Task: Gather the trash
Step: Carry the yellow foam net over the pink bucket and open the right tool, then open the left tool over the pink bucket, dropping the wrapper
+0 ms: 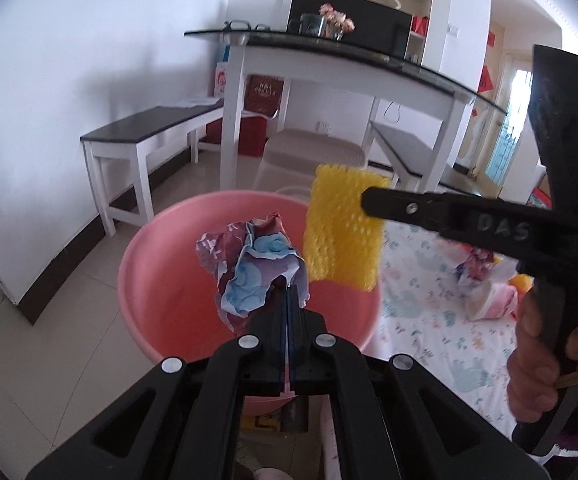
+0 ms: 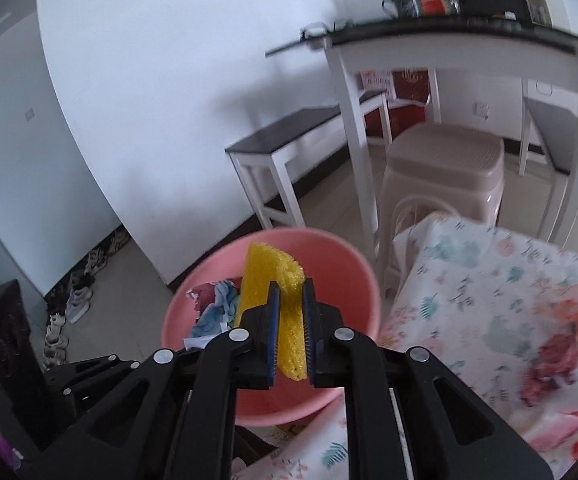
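Observation:
A pink plastic basin (image 1: pixel 161 276) (image 2: pixel 341 264) stands beside the table with the floral cloth (image 1: pixel 441 340) (image 2: pixel 469 292). My left gripper (image 1: pixel 291 292) is shut on a crumpled red, blue and white wrapper (image 1: pixel 249 268) (image 2: pixel 213 304) and holds it over the basin. My right gripper (image 2: pixel 291 292) (image 1: pixel 369 200) is shut on a yellow foam piece (image 2: pixel 277 280) (image 1: pixel 343 232) and holds it above the basin's right side.
More crumpled wrappers (image 1: pixel 485 280) (image 2: pixel 557 356) lie on the floral cloth at the right. A beige plastic stool (image 2: pixel 445 176) (image 1: pixel 309 156), a white glass-topped table (image 1: pixel 329 60) and a dark-topped bench (image 1: pixel 149 132) stand behind the basin. Shoes (image 2: pixel 73 300) line the wall.

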A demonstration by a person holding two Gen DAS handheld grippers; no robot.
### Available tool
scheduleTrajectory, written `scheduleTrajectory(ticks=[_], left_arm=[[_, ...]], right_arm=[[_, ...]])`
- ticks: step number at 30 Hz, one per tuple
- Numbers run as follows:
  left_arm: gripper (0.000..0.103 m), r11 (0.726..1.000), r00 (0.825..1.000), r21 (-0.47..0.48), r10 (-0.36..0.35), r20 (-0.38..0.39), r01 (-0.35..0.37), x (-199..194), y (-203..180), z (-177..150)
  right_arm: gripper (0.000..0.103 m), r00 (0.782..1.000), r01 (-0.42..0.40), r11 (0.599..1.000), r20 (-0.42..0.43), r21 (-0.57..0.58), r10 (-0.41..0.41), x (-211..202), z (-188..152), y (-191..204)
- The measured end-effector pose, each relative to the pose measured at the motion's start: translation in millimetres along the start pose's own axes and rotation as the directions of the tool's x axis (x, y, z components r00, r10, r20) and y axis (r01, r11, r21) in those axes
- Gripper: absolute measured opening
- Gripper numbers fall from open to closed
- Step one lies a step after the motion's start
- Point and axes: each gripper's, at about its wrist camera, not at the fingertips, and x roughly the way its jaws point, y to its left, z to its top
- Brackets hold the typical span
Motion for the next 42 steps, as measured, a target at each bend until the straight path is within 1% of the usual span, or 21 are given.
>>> scheduleTrajectory(ticks=[4,6,8,9,11,12,13,14,15,19,21,24,26,28,31,38,40,42], left_arm=[[0.0,1.0,0.999,-0.014,-0.002,-0.039,0.001,11,5,-6],[0.0,1.0,0.999,-0.01,-0.014,-0.044,0.014,12,6,-9],[0.002,1.0,0.999,-0.003,-0.008,-0.04,0.007,11,6,-10],[0.006,1.0,0.999,-0.001,-0.005,-0.04,0.005,10,6,-10],[0.017,1.0,0.999,-0.015,0.001,-0.035,-0.002,9,7,-9],[0.027,1.0,1.0,-0.022,0.005,-0.03,-0.005,7,8,-9],[0.03,1.0,1.0,-0.03,0.008,-0.021,-0.008,5,8,-9],[0.03,0.999,1.0,-0.033,0.007,-0.012,-0.007,3,9,-8],[0.03,0.999,1.0,-0.035,0.008,-0.005,-0.008,0,7,-7],[0.03,0.998,1.0,-0.055,0.009,0.026,-0.008,-11,6,-3],[0.03,0.998,0.999,-0.067,-0.001,0.043,0.004,-18,4,-1],[0.03,0.997,0.998,-0.073,-0.021,0.067,0.026,-27,-2,0],[0.03,0.997,0.996,-0.067,-0.039,0.08,0.045,-31,-10,1],[0.03,0.996,0.995,-0.056,-0.059,0.086,0.064,-33,-18,3],[0.03,0.995,0.991,-0.02,-0.098,0.086,0.1,-33,-38,3],[0.03,0.983,0.982,0.06,-0.179,0.058,0.175,-24,-87,4],[0.03,0.976,0.978,0.087,-0.202,0.046,0.198,-18,-102,6],[0.033,0.969,0.974,0.113,-0.225,0.03,0.22,-11,-115,9]], right_arm=[[0.011,0.998,0.009,1.0,-0.064,0.028,-0.007,23,-11,-4],[0.011,0.996,0.002,0.999,-0.093,0.054,0.003,29,-15,-9],[0.013,0.993,-0.008,0.997,-0.119,0.075,0.016,34,-16,-12],[0.014,0.992,-0.012,0.997,-0.127,0.081,0.022,36,-17,-12],[0.02,0.992,-0.019,0.997,-0.126,0.081,0.029,35,-17,-12],[0.021,0.992,-0.019,0.997,-0.121,0.073,0.027,33,-17,-11],[0.025,0.993,-0.018,0.998,-0.113,0.063,0.025,32,-16,-8],[0.028,0.994,-0.019,0.999,-0.103,0.049,0.024,29,-16,-6],[0.029,0.995,-0.022,0.999,-0.093,0.037,0.025,25,-15,-3],[0.03,0.997,-0.032,0.999,-0.072,0.02,0.033,16,-12,1],[0.03,0.998,-0.034,0.999,-0.058,0.012,0.035,9,-11,3],[0.03,1.0,-0.021,1.0,-0.023,-0.02,0.021,-7,-14,7],[0.03,1.0,0.004,0.999,0.003,-0.043,-0.004,-22,-21,8],[0.03,1.0,0.023,0.999,0.01,-0.049,-0.023,-31,-28,4],[0.03,0.998,0.066,0.997,0.01,-0.047,-0.066,-49,-38,-8],[0.03,0.991,0.136,0.99,0.006,0.048,-0.136,-100,-62,-60],[0.03,0.986,0.164,0.984,0.007,0.07,-0.165,-111,-70,-74],[0.03,0.978,0.204,0.974,0.018,0.1,-0.207,-125,-77,-91]])
